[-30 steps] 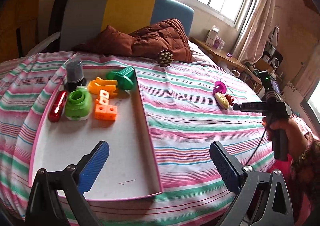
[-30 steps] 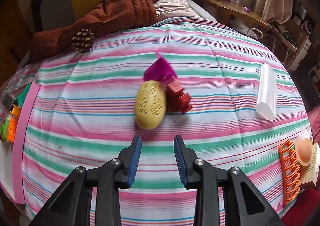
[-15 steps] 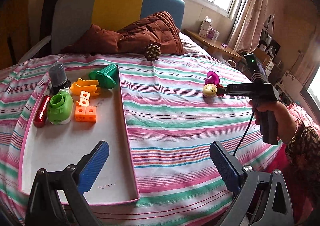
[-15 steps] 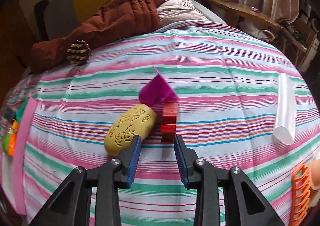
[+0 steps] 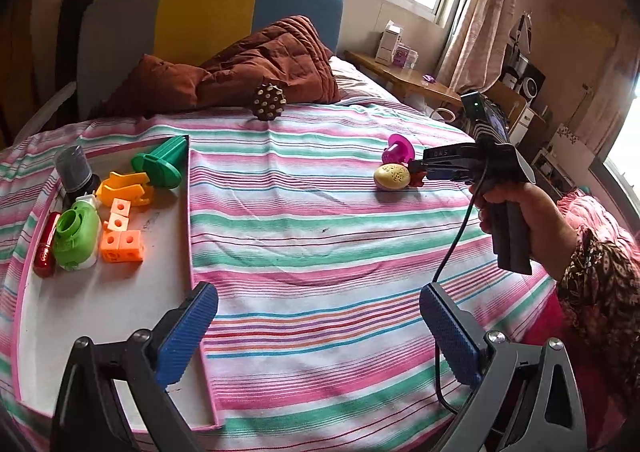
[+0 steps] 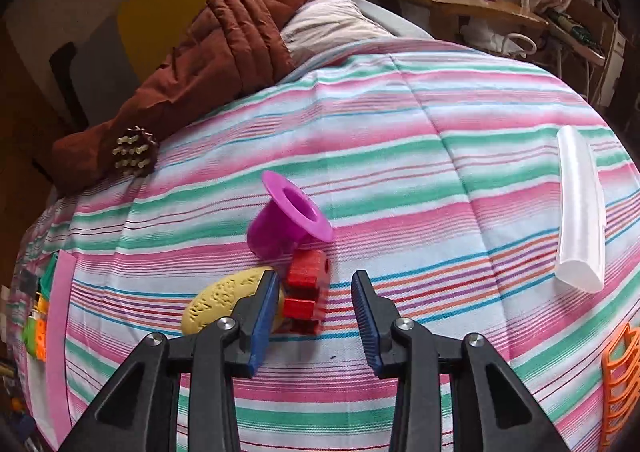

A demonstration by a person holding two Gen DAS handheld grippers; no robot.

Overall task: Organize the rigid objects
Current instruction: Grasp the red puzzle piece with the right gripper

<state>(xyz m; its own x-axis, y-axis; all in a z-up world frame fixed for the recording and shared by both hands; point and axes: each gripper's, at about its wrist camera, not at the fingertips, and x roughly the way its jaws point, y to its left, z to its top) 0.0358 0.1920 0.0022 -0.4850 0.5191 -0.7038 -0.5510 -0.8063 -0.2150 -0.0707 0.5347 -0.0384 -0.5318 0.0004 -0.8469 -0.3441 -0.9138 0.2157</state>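
My right gripper is open low over the striped bed, its jaws on either side of a red toy block. A yellow oval toy lies just left of its left finger and a magenta funnel-shaped cup lies behind the block. In the left wrist view the right gripper reaches the same cluster beside the yellow toy. My left gripper is open and empty above the bed, beside the pink-rimmed white tray, which holds orange blocks, a green toy and other toys.
A spiky brown ball sits by the brown quilt at the headboard. A clear plastic tube lies on the bed at right, and an orange rack at the bed's right edge. A wooden side table stands beyond.
My right gripper moved forward and down so the red block now sits between its jaws. My left gripper's view shifted slightly; it stays open and empty.
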